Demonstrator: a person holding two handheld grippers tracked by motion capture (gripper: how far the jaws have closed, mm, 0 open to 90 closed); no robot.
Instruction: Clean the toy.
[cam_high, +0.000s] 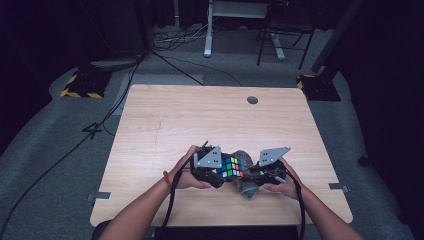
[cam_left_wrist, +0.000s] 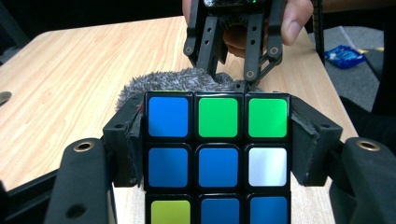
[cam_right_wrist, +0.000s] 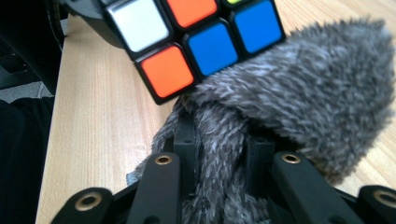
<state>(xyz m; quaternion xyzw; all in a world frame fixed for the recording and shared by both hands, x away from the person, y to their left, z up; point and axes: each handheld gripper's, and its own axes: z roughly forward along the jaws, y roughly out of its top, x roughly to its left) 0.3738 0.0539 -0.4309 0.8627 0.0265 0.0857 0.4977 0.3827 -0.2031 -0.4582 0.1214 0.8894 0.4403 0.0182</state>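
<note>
A: Closest to us, the person's forearms come in from the near edge, and between the hands sits the scrambled, black-framed plastic puzzle cube with coloured stickers (cam_high: 231, 167). Our left claw (cam_left_wrist: 217, 140) is clamped on it — a pad (cam_left_wrist: 133, 140) presses each side of the face that shows blue, green and white squares.

B: And the right claw (cam_right_wrist: 223, 163) has its jaws drawn together on a pinch of the shaggy grey fleece cloth (cam_right_wrist: 299, 88), which bunches up against the cube's far side. In the high view both things hover at the near middle of the pale wood-grain table (cam_high: 165, 120), the cloth (cam_high: 245, 159) trailing down toward the tabletop.

A: We read this as wiping the cube. To do it well, we keep the left grip square on the middle layer, so no layer twists when the cloth pushes.

B: Agreed — and we drag the cloth across one whole face at a time, with light pressure, not a jab at a corner. The orange-and-blue corner in the right gripper view already noses into the pile.

A: The fold looks thin between the right jaws. If it slips, we lose the cloth.

B: Then we pull along the face, not away from it, and turn the cube with the left wrist for the next side.
</note>
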